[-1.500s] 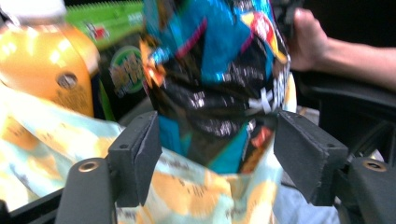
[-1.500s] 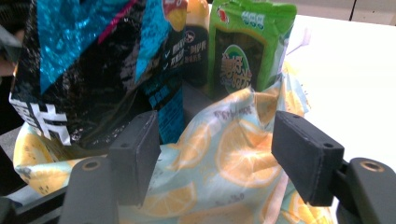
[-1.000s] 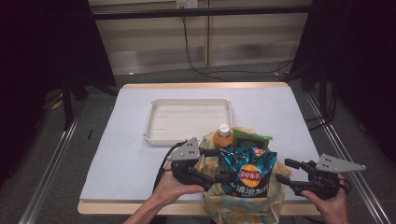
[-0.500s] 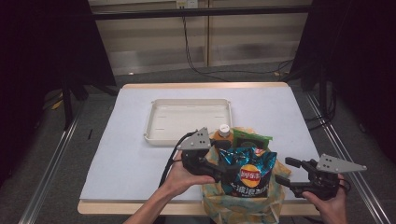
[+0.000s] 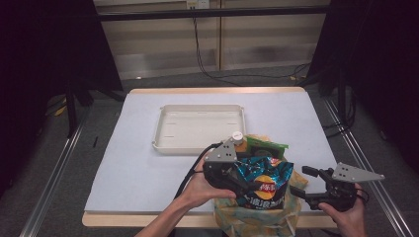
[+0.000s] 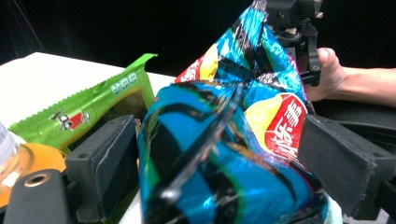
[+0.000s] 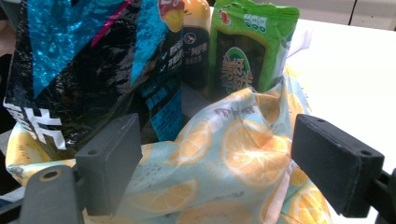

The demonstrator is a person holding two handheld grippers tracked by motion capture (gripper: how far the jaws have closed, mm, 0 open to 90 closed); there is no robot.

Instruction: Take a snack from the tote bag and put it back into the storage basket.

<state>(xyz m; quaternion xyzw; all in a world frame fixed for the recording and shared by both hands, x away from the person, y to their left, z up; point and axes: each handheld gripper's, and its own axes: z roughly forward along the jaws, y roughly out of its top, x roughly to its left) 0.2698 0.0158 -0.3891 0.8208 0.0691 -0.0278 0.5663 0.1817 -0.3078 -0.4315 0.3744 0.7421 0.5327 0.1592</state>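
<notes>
A blue chip bag (image 5: pixel 262 185) stands upright in a cloth bag printed with orange slices (image 5: pixel 257 219) at the table's front edge. Beside it in the cloth bag are a green snack packet (image 5: pixel 267 145) and an orange drink bottle (image 5: pixel 237 137). My left gripper (image 5: pixel 245 185) reaches in from the left. Its jaws have just been opening and stand on either side of the chip bag (image 6: pixel 224 140) without pinching it. My right gripper (image 5: pixel 300 181) is open at the cloth bag's right side. Its jaws have also been opening, and the loose cloth (image 7: pixel 233 154) lies between them.
An empty cream tray (image 5: pixel 163 143) lies on the white table (image 5: pixel 138 173) behind the cloth bag. The left half of the table is bare. Dark floor and metal rails surround the table.
My left gripper has moved right and away from me, from the cloth bag's left edge onto the chip bag. The right gripper has stayed where it was.
</notes>
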